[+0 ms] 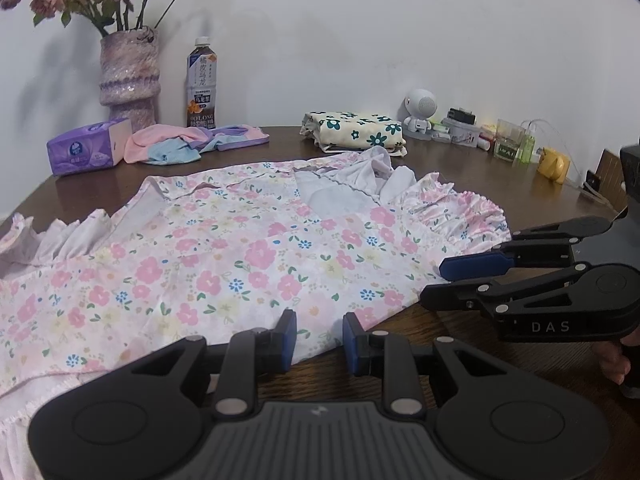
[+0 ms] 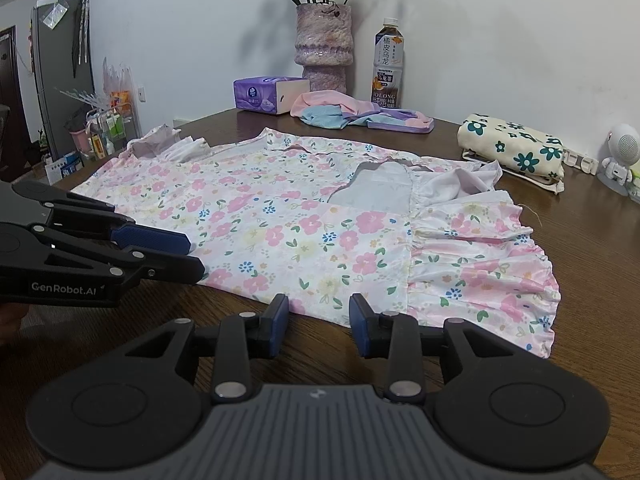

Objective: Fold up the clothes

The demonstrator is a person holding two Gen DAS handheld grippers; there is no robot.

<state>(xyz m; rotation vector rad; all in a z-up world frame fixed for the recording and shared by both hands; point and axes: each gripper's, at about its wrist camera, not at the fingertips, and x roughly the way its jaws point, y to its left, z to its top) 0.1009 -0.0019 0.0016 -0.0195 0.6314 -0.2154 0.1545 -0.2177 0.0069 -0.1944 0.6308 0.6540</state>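
A white dress with pink and blue flowers (image 1: 248, 248) (image 2: 304, 220) lies spread flat on the brown table (image 1: 460, 176) (image 2: 592, 248), its ruffled hem to the right. My left gripper (image 1: 319, 332) is open, its blue-padded fingers straddling the dress's near edge. The right wrist view shows this left gripper (image 2: 195, 256) from the side, at the left part of that edge. My right gripper (image 2: 319, 312) is open too, its tips just over the near edge beside the ruffle. In the left wrist view the right gripper (image 1: 436, 282) reaches in from the right, tips at the fabric's border.
Along the back of the table stand a purple tissue pack (image 1: 86, 152), a vase of dried flowers (image 1: 128, 76), a tea bottle (image 1: 201, 84), a crumpled pink-blue garment (image 1: 188, 144), a folded cream floral cloth (image 1: 354, 132) and small items (image 1: 460, 128). Shelving stands beyond the table's left side (image 2: 100, 132).
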